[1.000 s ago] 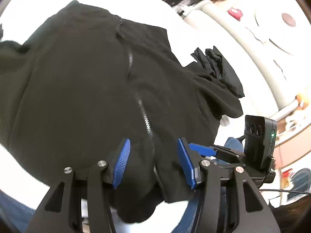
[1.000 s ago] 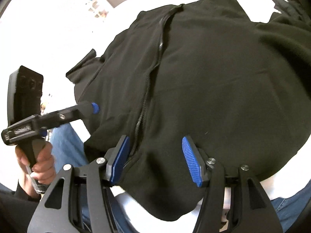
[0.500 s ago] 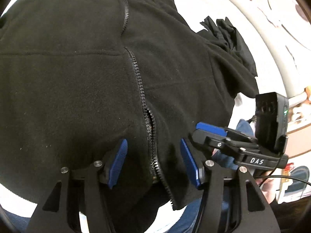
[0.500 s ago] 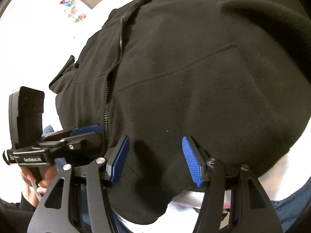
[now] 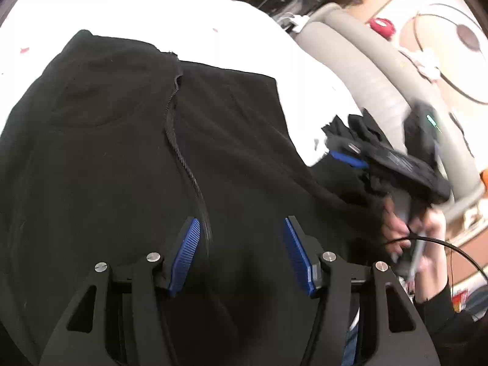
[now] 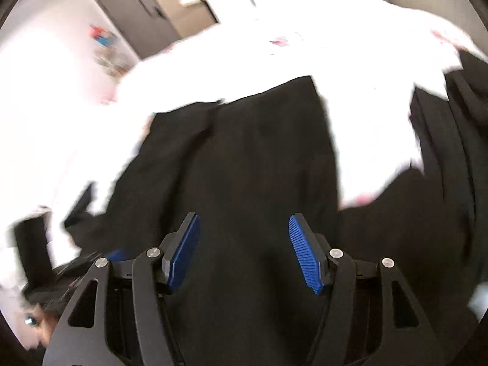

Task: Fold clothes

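A white bed sheet [image 5: 250, 36] carries the black zip-up fleece jacket [image 5: 116, 158], which fills the centre and lower left of both views. It looks soft, limp and light; hem corners or shoulder seams seem the best holds. The left gripper [image 5: 242, 254] is spread above the zipper [image 5: 180, 149]. The right gripper [image 6: 244, 251], blurred, is opening with nothing pinched.

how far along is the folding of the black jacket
Early. The black zip jacket lies spread on the white surface, zipper up; no fold shows. Both grippers, left and right, hang over it holding nothing, the right one's jaws opening. All the folding is left.
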Motion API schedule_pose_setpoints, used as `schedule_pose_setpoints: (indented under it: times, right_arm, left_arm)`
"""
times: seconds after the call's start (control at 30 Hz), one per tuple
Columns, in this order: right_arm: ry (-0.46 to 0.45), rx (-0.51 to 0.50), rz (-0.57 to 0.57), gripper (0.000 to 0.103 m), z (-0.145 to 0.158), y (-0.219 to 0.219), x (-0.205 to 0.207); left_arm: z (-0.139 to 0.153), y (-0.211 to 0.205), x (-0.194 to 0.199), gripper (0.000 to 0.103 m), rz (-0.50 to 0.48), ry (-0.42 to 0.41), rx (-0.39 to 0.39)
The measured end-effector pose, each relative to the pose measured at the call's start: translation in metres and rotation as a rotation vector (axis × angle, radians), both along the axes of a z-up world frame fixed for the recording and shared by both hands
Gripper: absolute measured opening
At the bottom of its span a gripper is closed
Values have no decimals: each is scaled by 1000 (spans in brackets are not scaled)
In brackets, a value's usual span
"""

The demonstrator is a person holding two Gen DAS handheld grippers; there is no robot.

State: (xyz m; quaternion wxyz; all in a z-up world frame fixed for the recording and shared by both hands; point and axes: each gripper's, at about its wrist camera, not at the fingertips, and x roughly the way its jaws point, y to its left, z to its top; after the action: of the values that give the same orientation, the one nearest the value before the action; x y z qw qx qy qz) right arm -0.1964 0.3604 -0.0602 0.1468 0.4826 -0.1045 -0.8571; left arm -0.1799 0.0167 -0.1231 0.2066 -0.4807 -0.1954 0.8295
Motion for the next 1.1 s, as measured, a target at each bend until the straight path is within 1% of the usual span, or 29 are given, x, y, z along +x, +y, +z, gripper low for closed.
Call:
schedule_pose_setpoints:
  times: [0.03,0.1,0.13,0.17,0.2,0.27,0.33,0.37,0.4,0.47,0.5,0.53,0.57,0.6,0.63,0.77,0.83,0.9,0.93,0.97,1.0,1.03,1.07,1.1]
  right_arm:
    - [-19,30,-7,62,-8,-4,-21]
    - [-87,64,-13,63,-28,-9,-59]
    - [-124,75,-11,66,-39,-12,-75]
    - [-147,112,-13,69,-50,-14,-88]
    - [-169,150,-16,77,-61,-16,-100]
    - [-209,212,-22,79,-80,-20,-117]
    - [-242,234,10,87,-100,-25,-133]
    - [-241,241,31,88,-109,-28,-137]
    - [-232,249,45,85,-114,-30,-136]
    - [-202,264,65,66,-118,-34,-133]
    - [-163,264,61,45,-113,-33,-129]
    - [-125,252,44,25,-106,-29,-126]
    - [-83,241,22,20,-98,-24,-122]
    - [-57,252,10,11,-94,-21,-119]
    - [-32,265,-2,10,-91,-19,-117]
    - [8,283,-31,9,-84,-11,-112]
    - [21,292,-55,9,-81,-4,-111]
    - [-63,171,-62,9,-84,14,-111]
    - [-107,107,-65,10,-86,23,-111]
    - [-120,22,-63,13,-82,32,-111]
    - [-129,-70,-31,17,-73,38,-114]
    - [-116,-121,-7,32,-64,40,-118]
    - [-86,-153,-2,43,-51,41,-126]
    - [-53,-184,1,73,-37,42,-134]
  left_arm:
    - [-4,2,-6,59,2,-8,0]
    - [-12,5,-14,59,0,-18,-9]
    - [-16,5,-18,59,1,-25,-18]
    - [-19,5,-22,59,3,-31,-26]
    - [-23,5,-26,59,5,-38,-35]
    - [-27,1,-32,59,13,-49,-34]
    - [-31,-3,-35,59,21,-53,-18]
    - [-33,-5,-36,59,24,-55,-9]
    - [-34,-7,-37,59,25,-56,-2]
    - [-38,-7,-38,59,18,-56,0]
    - [-40,-7,-39,59,14,-56,-1]
    - [-41,-7,-41,59,-15,-56,4]
    - [-43,-8,-44,59,-49,-59,11]
    - [-44,-7,-46,59,-49,-63,7]
    - [-45,-7,-48,59,-48,-65,3]
    - [-41,-8,-48,59,-53,-42,-23]
    - [-42,-12,-47,59,-55,-44,-44]
    - [-44,-19,-48,59,-64,-58,-48]
    - [-41,-27,-51,59,-73,-57,-36]
    - [-36,-37,-55,59,-78,-46,-24]
    - [-29,-50,-61,59,-66,-26,-27]
    - [-20,-67,-71,60,-33,6,-48]
    - [-10,-85,-81,61,0,37,-70]
    - [-3,-104,-95,68,42,59,-87]
